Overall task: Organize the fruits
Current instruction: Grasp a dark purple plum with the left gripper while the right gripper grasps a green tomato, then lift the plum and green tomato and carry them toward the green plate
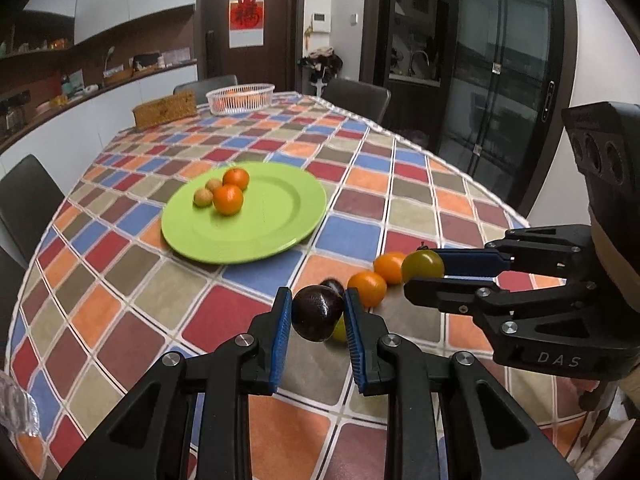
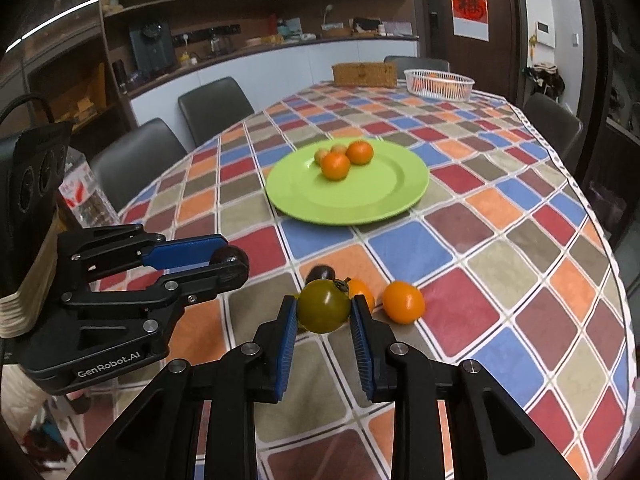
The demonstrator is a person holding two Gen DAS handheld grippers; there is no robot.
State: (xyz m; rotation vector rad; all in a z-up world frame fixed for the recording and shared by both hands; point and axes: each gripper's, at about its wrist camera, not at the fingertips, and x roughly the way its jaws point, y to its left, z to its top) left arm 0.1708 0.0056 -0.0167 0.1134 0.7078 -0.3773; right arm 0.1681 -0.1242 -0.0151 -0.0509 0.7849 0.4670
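Observation:
My left gripper (image 1: 316, 316) is shut on a dark purple fruit (image 1: 317, 313), held just above the tablecloth; it also shows in the right wrist view (image 2: 232, 258). My right gripper (image 2: 324, 312) is shut on a green-yellow tomato (image 2: 323, 306), seen from the left wrist view too (image 1: 423, 266). Two orange fruits (image 1: 368, 288) (image 1: 390, 267) and another dark fruit (image 2: 320, 273) lie on the cloth beside the grippers. A green plate (image 1: 276, 216) further back holds two oranges (image 1: 228, 199) and two small tan fruits (image 1: 203, 198).
A white mesh basket (image 1: 240, 98) with orange fruit and a wicker box (image 1: 164, 110) stand at the table's far end. Dark chairs (image 2: 136, 156) surround the checkered table. A plastic bottle (image 2: 80, 192) stands at the left edge.

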